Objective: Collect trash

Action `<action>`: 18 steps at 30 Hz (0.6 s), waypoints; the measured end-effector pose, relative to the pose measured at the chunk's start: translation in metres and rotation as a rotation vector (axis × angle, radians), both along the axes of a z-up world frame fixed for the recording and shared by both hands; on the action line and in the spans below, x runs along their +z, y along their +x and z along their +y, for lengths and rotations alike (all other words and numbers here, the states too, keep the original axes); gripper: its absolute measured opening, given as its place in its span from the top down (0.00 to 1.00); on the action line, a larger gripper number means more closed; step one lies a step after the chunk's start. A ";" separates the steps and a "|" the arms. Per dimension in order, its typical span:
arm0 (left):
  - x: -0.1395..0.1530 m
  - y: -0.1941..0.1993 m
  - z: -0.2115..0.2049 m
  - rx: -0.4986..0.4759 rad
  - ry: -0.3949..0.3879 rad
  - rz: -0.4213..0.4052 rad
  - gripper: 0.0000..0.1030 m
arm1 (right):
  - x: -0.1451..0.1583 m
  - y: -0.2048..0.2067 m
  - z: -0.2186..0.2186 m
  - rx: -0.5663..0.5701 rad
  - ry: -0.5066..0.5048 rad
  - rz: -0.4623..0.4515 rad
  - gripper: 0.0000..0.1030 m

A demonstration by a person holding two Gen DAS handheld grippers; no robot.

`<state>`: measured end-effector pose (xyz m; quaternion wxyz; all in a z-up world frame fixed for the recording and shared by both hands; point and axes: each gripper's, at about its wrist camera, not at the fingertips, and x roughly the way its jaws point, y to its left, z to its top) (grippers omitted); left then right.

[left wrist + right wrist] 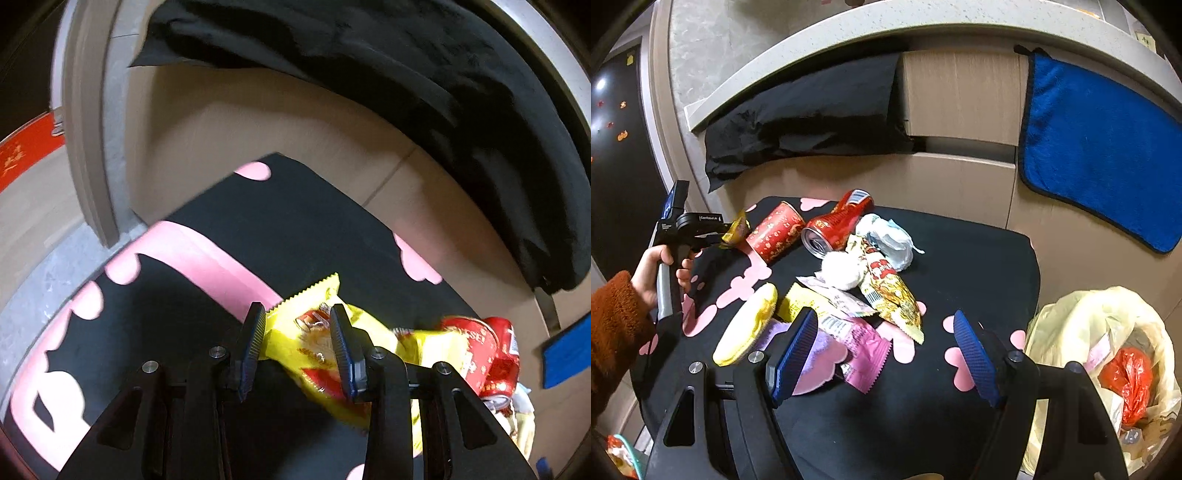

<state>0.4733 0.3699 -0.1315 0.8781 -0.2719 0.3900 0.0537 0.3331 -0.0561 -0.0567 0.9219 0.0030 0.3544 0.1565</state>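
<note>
A yellow snack wrapper (295, 343) lies at the left end of the black, pink-flowered table cover (295, 240). My left gripper (297, 314) hovers over it with its jaws partly apart. One serrated corner sits between the fingers and the rest spreads past the right finger, with no pinch visible. Beside it lies a red paper cup (472, 354). In the right wrist view my right gripper (886, 325) stands wide open above a pink wrapper (866, 350). Beyond it are the cup (775, 230), a crushed red can (834, 225), a white tissue ball (840, 275) and another printed wrapper (892, 295).
A pale trash bag (1108, 332) holding red plastic stands open at the table's right edge. A yellow oval pad (750, 325) and a purple cloth (820, 350) lie near my right gripper's left finger. A black cloth (812, 122) and a blue towel (1100, 155) hang from the counter behind. A hand in a rust sleeve (613, 325) holds the left gripper (701, 225).
</note>
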 end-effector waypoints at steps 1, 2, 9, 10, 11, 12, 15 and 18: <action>0.001 -0.001 -0.005 -0.024 0.008 -0.005 0.72 | -0.001 0.000 -0.002 -0.003 0.001 0.005 0.29; 0.002 -0.003 -0.011 -0.054 0.029 -0.007 0.85 | -0.002 0.001 -0.002 -0.004 0.002 0.009 0.29; 0.012 -0.052 -0.045 -0.174 0.109 -0.018 0.95 | -0.004 -0.004 0.009 0.069 0.056 0.031 0.29; 0.013 -0.068 -0.053 -0.204 0.120 -0.020 0.95 | -0.004 -0.006 0.016 0.088 0.051 0.031 0.29; 0.013 -0.077 -0.056 -0.223 0.124 -0.021 0.95 | -0.004 -0.008 0.024 0.110 0.039 0.033 0.29; 0.012 -0.090 -0.062 -0.253 0.125 -0.019 0.95 | -0.005 -0.010 0.030 0.126 0.030 0.036 0.29; 0.009 -0.122 -0.073 -0.303 0.116 -0.007 0.95 | -0.008 -0.008 0.049 0.190 0.041 0.067 0.29; 0.009 -0.144 -0.074 -0.299 0.101 -0.003 0.95 | -0.010 0.000 0.069 0.254 0.076 0.103 0.38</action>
